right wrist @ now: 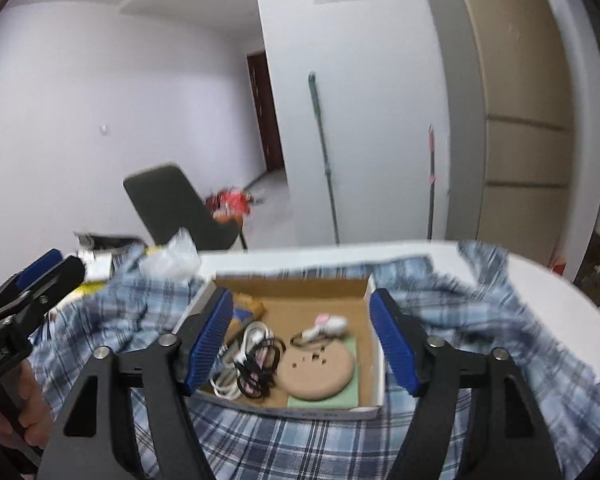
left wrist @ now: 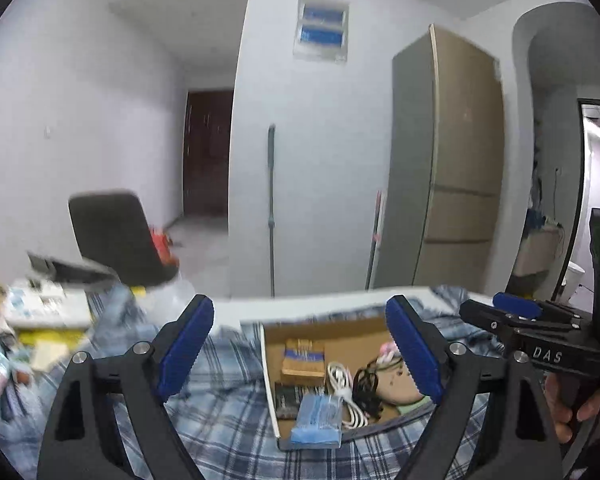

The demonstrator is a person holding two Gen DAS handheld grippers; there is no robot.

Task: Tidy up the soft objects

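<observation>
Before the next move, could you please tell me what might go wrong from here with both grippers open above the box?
The blue-and-white plaid cloth is bunched under and around the shallow cardboard box; pulling it would probably drag or tip the box.

The tangled black and white cables could snag a finger of the right gripper.

The left gripper hangs close by, so the two could collide.

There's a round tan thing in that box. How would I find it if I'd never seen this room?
Start at the white table draped with blue plaid cloth, and find the open cardboard box lying on it. The tan disc lies near the box's front right corner, on a pale green pad, beside tangled black and white cables. It is the only round, flat thing there, with small holes in its top.
</observation>
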